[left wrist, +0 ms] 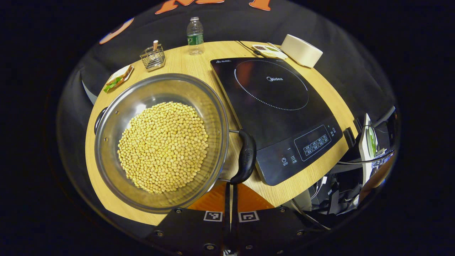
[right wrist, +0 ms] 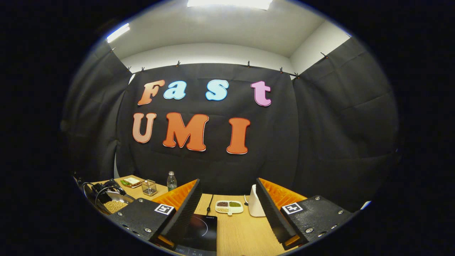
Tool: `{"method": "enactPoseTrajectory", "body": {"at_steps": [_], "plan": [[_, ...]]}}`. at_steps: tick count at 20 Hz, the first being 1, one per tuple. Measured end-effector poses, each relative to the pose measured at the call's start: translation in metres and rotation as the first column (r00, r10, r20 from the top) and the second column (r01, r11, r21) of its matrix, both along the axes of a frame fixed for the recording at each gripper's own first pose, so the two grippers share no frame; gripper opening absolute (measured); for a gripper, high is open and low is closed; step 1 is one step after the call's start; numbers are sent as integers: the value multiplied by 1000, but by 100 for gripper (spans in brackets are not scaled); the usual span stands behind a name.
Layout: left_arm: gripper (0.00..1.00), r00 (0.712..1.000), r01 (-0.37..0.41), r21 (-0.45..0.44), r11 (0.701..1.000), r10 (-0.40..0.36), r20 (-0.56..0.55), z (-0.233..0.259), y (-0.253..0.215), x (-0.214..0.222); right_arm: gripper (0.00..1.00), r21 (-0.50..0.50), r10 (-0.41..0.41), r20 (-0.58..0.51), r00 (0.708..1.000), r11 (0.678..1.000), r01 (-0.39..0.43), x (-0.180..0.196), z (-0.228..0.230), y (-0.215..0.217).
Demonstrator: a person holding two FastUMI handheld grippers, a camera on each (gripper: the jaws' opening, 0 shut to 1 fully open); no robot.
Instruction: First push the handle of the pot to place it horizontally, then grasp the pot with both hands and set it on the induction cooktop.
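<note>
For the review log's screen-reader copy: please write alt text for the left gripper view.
A steel pot of soybeans sits on a wooden table, left of a black induction cooktop. The left gripper, shut, touches the pot's black side handle. A water bottle stands behind.

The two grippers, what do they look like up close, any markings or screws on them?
The left gripper has flat dark plates dotted with round screws, and each plate carries a small square black-and-white tag near the middle. The right gripper is built the same: dark screwed plates, one square tag per side, and long wedge-shaped fingers with ribbed faces. No cables or sleeves are visible on either.
</note>
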State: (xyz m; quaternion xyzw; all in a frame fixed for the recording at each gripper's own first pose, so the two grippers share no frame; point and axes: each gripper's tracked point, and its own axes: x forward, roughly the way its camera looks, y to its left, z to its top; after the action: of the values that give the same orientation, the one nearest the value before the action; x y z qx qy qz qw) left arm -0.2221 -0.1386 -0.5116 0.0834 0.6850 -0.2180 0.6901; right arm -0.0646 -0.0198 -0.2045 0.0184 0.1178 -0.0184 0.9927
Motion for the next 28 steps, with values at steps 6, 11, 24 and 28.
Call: {"method": "enactPoseTrajectory", "body": {"at_steps": [6,11,24,28], "plan": [[2,999,-38,-15,999,38,-3,-5,-11,12,95,15,-3,-19,1000,1000,4,-4,-12,-2],[2,998,-63,-24,998,63,1,-12,-18,24,94,28,6,-49,999,1000,-5,-6,-24,2],[2,992,-106,-22,994,107,63,-34,-38,70,95,87,43,-136,990,996,-31,-14,-56,22],[2,990,-117,-33,993,119,73,-41,-42,80,95,114,77,-178,981,992,-57,-17,-74,36]]}}
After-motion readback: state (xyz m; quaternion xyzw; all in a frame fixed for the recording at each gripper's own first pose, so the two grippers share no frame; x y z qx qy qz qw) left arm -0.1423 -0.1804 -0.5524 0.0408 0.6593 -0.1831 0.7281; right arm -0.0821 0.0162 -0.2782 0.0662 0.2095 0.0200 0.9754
